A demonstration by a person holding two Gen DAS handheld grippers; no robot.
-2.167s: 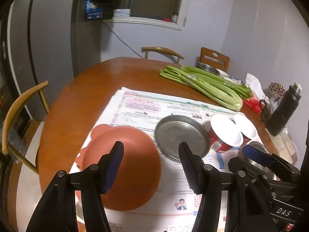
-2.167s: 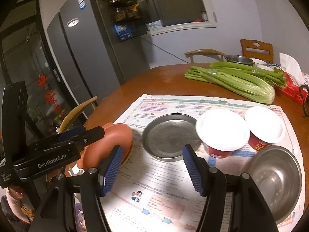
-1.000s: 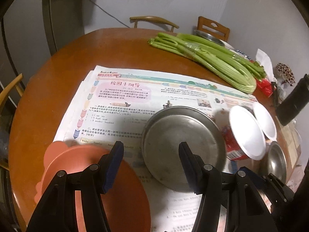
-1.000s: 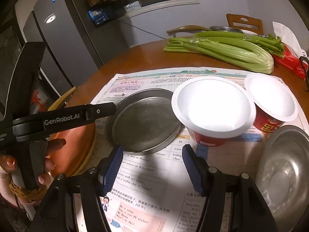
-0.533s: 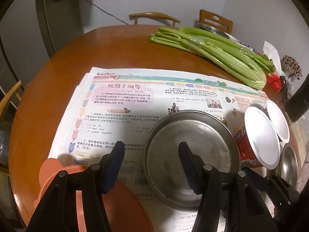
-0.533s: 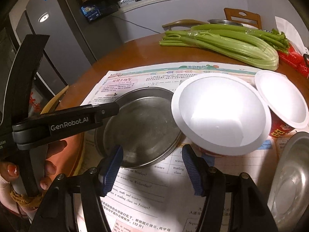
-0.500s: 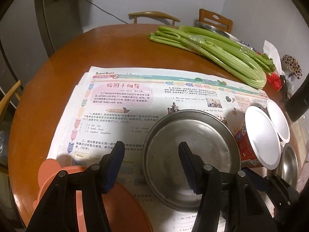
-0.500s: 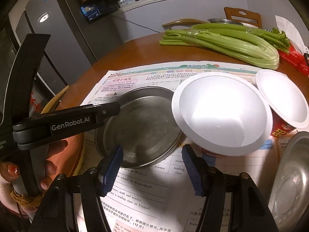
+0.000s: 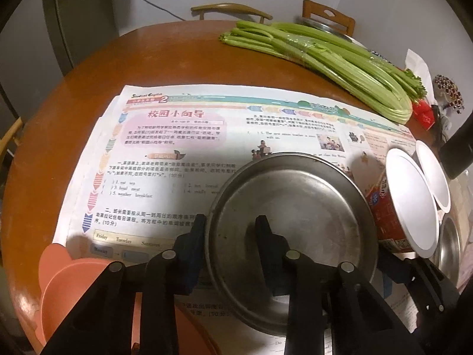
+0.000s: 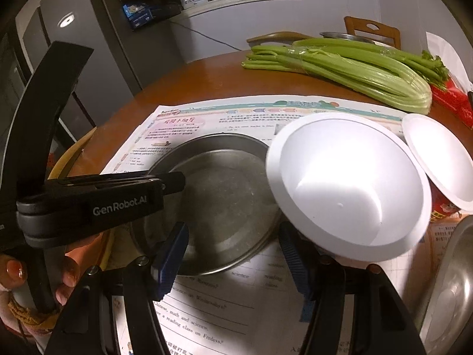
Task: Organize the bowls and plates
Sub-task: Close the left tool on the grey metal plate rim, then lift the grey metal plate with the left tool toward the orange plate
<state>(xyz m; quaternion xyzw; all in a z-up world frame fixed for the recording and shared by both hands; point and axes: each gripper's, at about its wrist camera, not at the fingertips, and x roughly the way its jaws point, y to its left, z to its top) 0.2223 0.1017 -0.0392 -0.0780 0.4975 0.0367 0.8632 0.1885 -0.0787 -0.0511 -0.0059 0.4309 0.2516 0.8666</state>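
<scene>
A round steel plate (image 9: 295, 213) lies on the newspaper; it also shows in the right wrist view (image 10: 218, 195). My left gripper (image 9: 232, 230) straddles the plate's left rim, one finger outside and one inside, jaws partly closed; I cannot tell whether they pinch the rim. An orange bowl (image 9: 77, 295) sits at the lower left. My right gripper (image 10: 233, 245) is open and empty, just in front of the plate and a white paper bowl (image 10: 348, 189). A second paper bowl (image 10: 440, 156) and a steel bowl (image 10: 452, 290) are to the right.
A newspaper (image 9: 177, 153) covers the middle of the round wooden table (image 9: 147, 53). A celery bunch (image 9: 325, 59) lies at the back right, with a red packet (image 10: 452, 97) beside it. Chairs stand beyond the far edge. A dark bottle (image 9: 458, 148) is at the right.
My left gripper has moved forward onto the steel plate's left rim and its jaws have narrowed. My right gripper has come closer to the plate and the white paper bowl.
</scene>
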